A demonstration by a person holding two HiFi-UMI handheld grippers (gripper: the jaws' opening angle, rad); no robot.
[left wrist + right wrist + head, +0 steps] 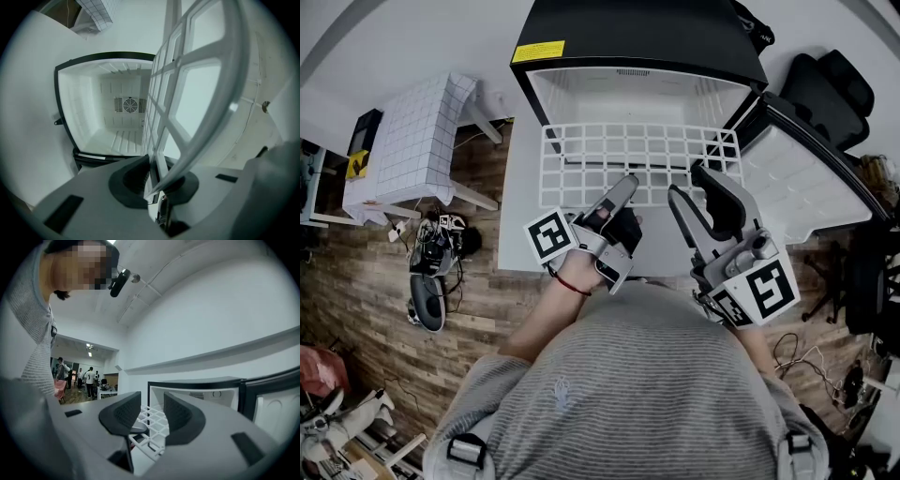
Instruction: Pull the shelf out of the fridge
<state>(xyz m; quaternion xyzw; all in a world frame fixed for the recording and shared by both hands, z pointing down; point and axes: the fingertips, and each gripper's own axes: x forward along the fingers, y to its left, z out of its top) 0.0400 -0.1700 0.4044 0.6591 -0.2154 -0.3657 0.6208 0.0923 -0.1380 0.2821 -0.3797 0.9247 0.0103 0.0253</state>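
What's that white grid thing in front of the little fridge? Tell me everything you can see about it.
It is a shelf: a white rectangular grid of thin bars with square openings, plastic or coated wire by its look, with nothing on it. It lies roughly flat in front of the open fridge, most of the way out; whether its back edge still rests inside is unclear. The left gripper is clamped on its front edge.

The shelf (630, 148) is a white grid, probably smooth plastic; the fridge (637, 33) has a black, slightly glossy shell; the floor (356, 291) is wood planks.
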